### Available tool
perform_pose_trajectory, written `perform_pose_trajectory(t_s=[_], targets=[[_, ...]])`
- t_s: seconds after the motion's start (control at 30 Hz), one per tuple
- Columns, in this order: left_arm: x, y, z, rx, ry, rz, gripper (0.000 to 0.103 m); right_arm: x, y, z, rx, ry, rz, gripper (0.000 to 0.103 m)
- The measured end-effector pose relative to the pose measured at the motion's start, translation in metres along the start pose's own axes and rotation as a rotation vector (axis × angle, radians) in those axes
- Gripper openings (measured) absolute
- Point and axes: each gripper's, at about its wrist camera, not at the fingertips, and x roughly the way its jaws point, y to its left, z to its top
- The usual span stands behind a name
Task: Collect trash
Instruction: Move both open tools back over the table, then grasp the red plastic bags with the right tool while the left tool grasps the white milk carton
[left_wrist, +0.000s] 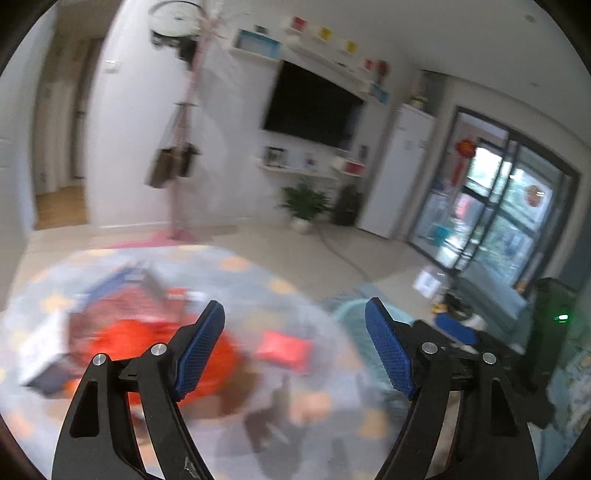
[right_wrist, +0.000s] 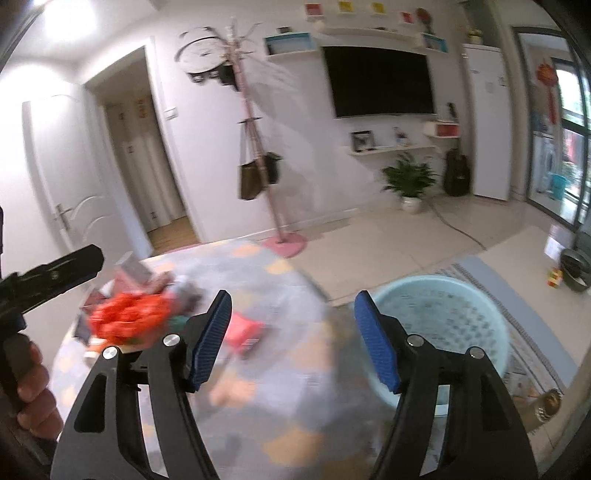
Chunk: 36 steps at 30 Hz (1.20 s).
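Observation:
A round table with a grey patterned cloth (right_wrist: 288, 288) carries a blurred heap of trash: an orange-red plastic bag (right_wrist: 129, 314), a small pink-red packet (right_wrist: 243, 328) and some boxes (left_wrist: 40, 350). A light blue basket (right_wrist: 450, 314) stands on the floor to the table's right. My right gripper (right_wrist: 293, 339) hangs open above the table's edge, with nothing between its blue pads. My left gripper (left_wrist: 295, 350) is open too, above the table near the red bag (left_wrist: 147, 343) and the packet (left_wrist: 284, 349), holding nothing. The left gripper's finger (right_wrist: 59, 273) shows at the left of the right wrist view, with a hand (right_wrist: 33, 387) below it.
A pink coat stand (right_wrist: 255, 147) with bags rises behind the table. A wall television (right_wrist: 380, 81), shelves, a potted plant (right_wrist: 406, 181) and a white cabinet (right_wrist: 487, 129) line the far wall. Glass doors (left_wrist: 498, 221) are on the right; a doorway (right_wrist: 147, 158) on the left.

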Motion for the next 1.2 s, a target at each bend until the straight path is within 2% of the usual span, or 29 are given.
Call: perform_pose_trajectory(t_s=[0.13, 0.3, 0.4, 0.47, 0.53, 0.6, 0.7, 0.87, 1.03, 1.2], targets=[[-0.012, 0.053, -0.001, -0.042, 0.029, 0.2, 0.077, 0.018, 0.043, -0.006, 0.007, 0.049, 0.093, 0.069], [-0.009, 0.122, -0.004, -0.133, 0.074, 0.316, 0.077, 0.044, 0.1, -0.019, -0.056, 0.108, 0.137, 0.069], [0.0, 0.145, 0.001, -0.141, 0.096, 0.353, 0.077, 0.053, 0.121, -0.018, -0.083, 0.114, 0.145, 0.069], [0.002, 0.152, 0.001, -0.143, 0.098, 0.362, 0.077, 0.06, 0.131, -0.016, -0.101, 0.124, 0.141, 0.069], [0.009, 0.158, 0.0, -0.143, 0.113, 0.363, 0.072, 0.066, 0.138, -0.015, -0.116, 0.126, 0.135, 0.069], [0.014, 0.161, -0.001, -0.148, 0.13, 0.343, 0.06, 0.071, 0.144, -0.014, -0.133, 0.131, 0.143, 0.069], [0.007, 0.164, -0.013, -0.153, 0.15, 0.319, 0.057, 0.076, 0.154, -0.015, -0.15, 0.14, 0.163, 0.069], [-0.018, 0.165, -0.032, -0.146, 0.142, 0.298, 0.057, 0.083, 0.172, -0.015, -0.178, 0.153, 0.206, 0.069], [-0.042, 0.162, -0.057, -0.149, 0.153, 0.293, 0.058, 0.102, 0.191, -0.018, -0.163, 0.205, 0.248, 0.069], [-0.068, 0.167, -0.094, -0.154, 0.218, 0.323, 0.059, 0.12, 0.201, -0.025, -0.149, 0.244, 0.248, 0.069]])
